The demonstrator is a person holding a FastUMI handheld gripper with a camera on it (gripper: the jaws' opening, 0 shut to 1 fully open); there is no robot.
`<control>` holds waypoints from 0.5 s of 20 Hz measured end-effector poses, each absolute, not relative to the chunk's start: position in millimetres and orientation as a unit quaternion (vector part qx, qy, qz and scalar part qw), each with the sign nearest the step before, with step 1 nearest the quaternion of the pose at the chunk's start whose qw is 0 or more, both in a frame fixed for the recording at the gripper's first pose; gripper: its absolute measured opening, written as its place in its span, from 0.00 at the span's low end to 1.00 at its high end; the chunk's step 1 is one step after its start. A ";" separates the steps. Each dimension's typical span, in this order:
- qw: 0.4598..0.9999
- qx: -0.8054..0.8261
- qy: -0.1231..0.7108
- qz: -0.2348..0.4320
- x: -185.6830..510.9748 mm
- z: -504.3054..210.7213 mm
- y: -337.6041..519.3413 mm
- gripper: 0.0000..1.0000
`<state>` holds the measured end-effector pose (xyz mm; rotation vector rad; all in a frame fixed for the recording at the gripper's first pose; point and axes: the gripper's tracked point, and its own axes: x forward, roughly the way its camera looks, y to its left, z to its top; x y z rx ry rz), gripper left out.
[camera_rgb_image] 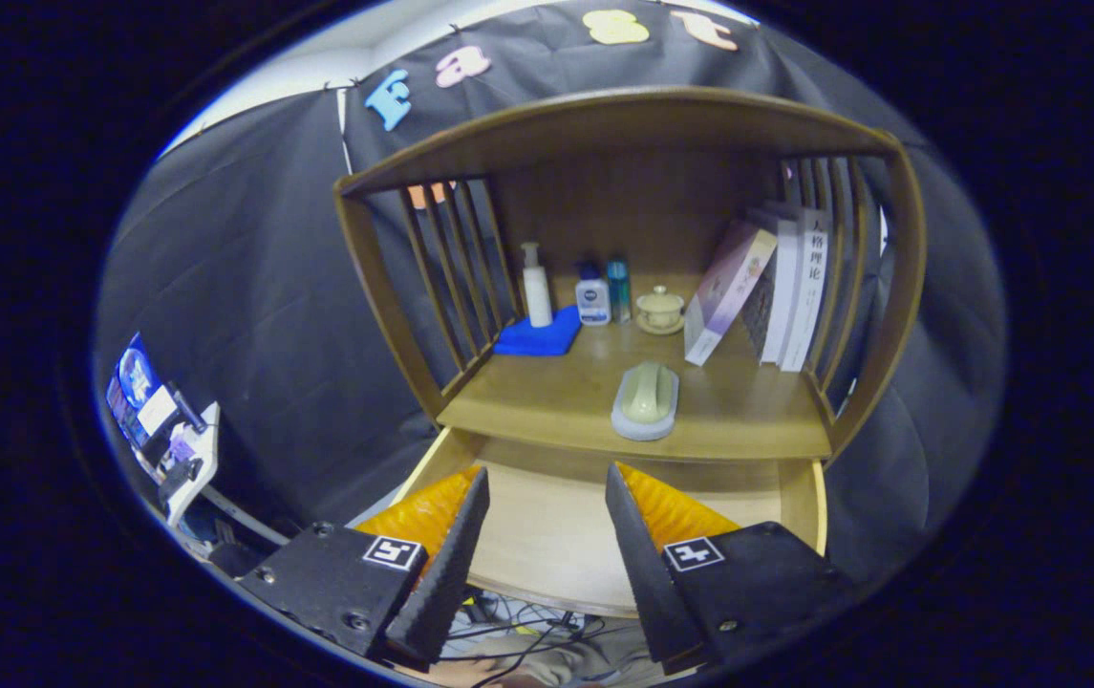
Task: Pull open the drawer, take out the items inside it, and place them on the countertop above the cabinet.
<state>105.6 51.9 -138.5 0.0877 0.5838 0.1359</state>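
The tool (547,535) hangs wide open and empty above the pulled-out drawer (547,545). The green-and-grey item (646,401) lies on the desk (556,411) at 12 o'clock, near its front edge; a careless knock could tip it off.
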 end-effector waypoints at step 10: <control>0.980 -0.018 0.189 0.056 36.9 -214.0 71.0 0.98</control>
